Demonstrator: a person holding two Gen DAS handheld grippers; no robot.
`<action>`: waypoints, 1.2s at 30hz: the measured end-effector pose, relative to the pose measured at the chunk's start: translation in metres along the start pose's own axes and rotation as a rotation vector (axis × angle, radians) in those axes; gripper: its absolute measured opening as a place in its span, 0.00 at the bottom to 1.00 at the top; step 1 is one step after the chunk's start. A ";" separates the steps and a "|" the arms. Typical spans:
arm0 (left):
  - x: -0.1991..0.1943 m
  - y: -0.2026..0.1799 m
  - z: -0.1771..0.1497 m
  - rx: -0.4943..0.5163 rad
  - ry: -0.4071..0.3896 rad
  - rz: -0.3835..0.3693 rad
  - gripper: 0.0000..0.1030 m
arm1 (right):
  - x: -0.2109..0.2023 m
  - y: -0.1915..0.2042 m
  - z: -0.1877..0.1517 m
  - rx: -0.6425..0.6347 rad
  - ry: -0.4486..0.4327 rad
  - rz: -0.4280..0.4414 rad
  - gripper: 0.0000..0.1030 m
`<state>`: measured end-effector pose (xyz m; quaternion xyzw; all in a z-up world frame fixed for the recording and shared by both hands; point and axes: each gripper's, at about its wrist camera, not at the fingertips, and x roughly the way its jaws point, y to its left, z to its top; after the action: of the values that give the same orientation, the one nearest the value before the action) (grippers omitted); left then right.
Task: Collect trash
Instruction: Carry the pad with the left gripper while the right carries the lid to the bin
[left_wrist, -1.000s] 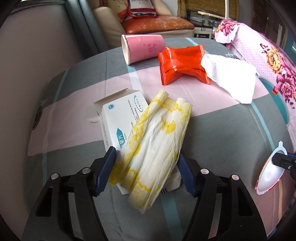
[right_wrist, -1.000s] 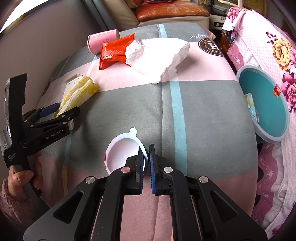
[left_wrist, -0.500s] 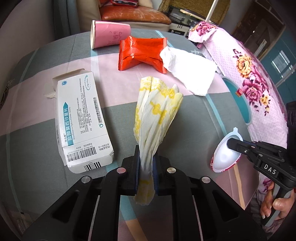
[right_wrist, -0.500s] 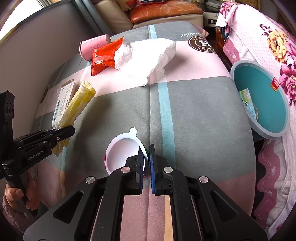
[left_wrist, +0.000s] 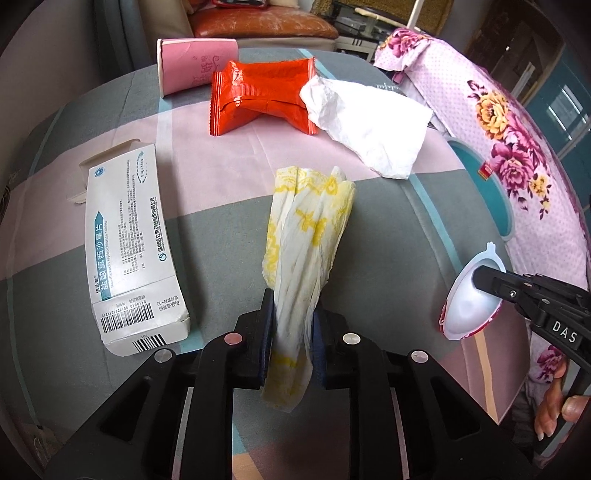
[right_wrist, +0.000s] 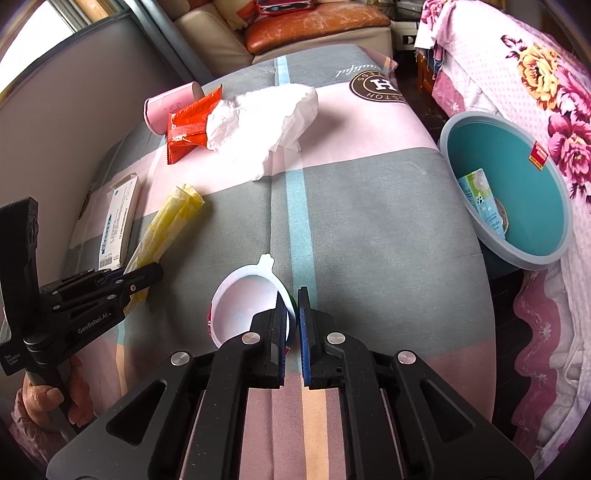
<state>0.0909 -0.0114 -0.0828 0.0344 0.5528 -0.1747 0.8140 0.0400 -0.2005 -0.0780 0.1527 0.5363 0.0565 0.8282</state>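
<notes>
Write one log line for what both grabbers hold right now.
left gripper: shut on yellow wrapper, jaws just eased | right gripper: shut on white cup lid | basin: not reached

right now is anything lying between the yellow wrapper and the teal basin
Nothing visible does. The yellow wrapper sits in the left hand-held gripper, and only bare bedspread lies between it and the teal basin. The tissue lies farther back, off that line.

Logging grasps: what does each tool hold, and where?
Left tool: yellow-printed wrapper, pinched near its lower end. Right tool: white plastic cup, by its rim.
</notes>
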 end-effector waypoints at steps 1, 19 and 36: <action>0.001 -0.002 0.001 0.002 -0.004 0.003 0.30 | 0.001 -0.002 0.000 0.004 0.001 0.003 0.06; -0.023 -0.052 0.018 0.034 -0.071 0.045 0.19 | -0.022 -0.066 0.021 0.102 -0.096 0.057 0.06; -0.001 -0.213 0.078 0.295 -0.062 -0.056 0.19 | -0.102 -0.220 0.020 0.379 -0.301 -0.042 0.06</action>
<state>0.0912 -0.2299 -0.0231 0.1329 0.4964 -0.2776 0.8117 0.0004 -0.4387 -0.0502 0.3009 0.4108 -0.0858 0.8564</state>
